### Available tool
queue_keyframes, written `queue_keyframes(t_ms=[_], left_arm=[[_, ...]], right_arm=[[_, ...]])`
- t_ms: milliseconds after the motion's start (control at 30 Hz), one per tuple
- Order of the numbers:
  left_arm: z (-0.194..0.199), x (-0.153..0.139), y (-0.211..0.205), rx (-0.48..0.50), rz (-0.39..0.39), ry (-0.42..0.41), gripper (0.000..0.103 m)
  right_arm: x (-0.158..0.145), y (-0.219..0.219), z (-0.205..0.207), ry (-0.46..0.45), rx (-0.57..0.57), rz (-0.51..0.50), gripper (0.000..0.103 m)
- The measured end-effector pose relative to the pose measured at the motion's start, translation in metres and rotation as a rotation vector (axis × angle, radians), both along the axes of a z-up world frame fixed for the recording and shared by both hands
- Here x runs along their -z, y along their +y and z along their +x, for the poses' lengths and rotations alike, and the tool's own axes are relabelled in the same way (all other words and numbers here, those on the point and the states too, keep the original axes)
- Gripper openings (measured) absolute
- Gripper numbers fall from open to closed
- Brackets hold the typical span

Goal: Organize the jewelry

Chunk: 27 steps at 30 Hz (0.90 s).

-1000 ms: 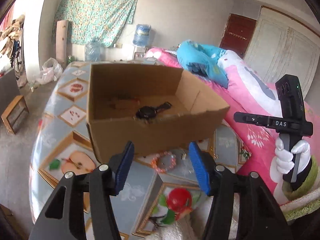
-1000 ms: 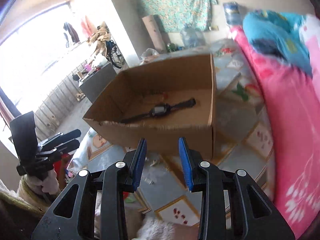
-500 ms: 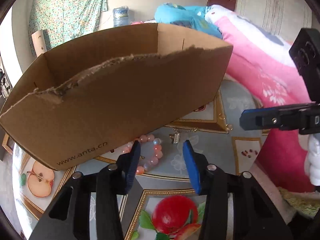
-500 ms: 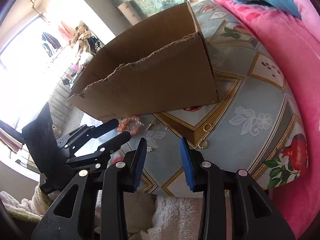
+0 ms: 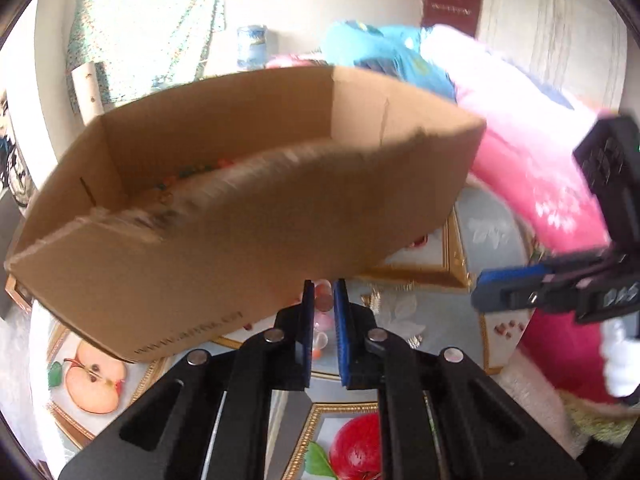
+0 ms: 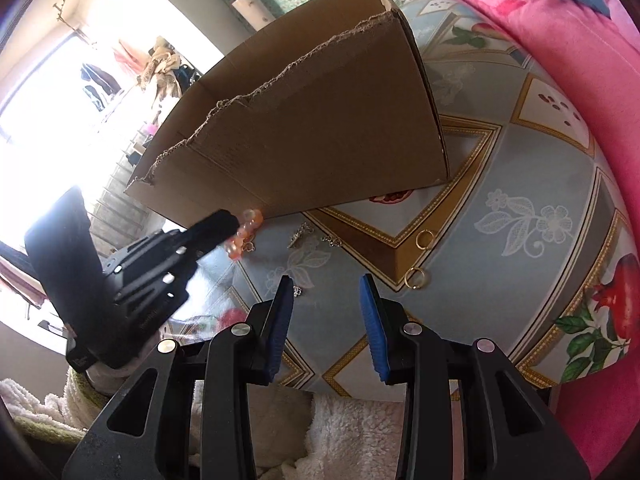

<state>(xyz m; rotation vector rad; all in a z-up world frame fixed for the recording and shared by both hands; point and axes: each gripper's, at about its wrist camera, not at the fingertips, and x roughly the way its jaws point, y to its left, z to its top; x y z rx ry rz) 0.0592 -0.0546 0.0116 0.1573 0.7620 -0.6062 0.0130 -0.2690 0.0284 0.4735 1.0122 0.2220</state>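
Lower than a second ago, the left gripper [image 5: 323, 312] has just been closing its jaws and now pinches the bead bracelet [image 6: 245, 233] at its tips. Beyond it stands the cardboard box [image 5: 248, 216]. The right gripper [image 6: 326, 320] hangs unclenched and empty above the desk [image 6: 520, 184], two gold rings [image 6: 416, 278] just ahead.

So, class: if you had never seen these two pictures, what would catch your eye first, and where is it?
The big cardboard box fills the middle of the fruit-patterned tablecloth. At its near edge the left gripper, whose jaws have just been closing, pinches a pink bead bracelet. Two gold rings lie ahead of the open right gripper.
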Motion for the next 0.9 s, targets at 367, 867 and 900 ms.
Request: queue_keyframes(t_ms=[367, 867, 900], left_arm=[[0.018, 0.004, 0.109, -0.217, -0.362, 0.256, 0.009], [-0.007, -0.013, 0.103, -0.253, -0.248, 0.094, 0.030], [-0.005, -0.013, 0.101, -0.247, -0.248, 0.088, 0.030]], right_arm=[[0.009, 0.006, 0.010, 0.026, -0.009, 0.019, 0.035], [-0.015, 0.016, 0.027, -0.066, -0.026, -0.034, 0.035], [-0.019, 0.017, 0.030, -0.082, -0.024, -0.035, 0.035]])
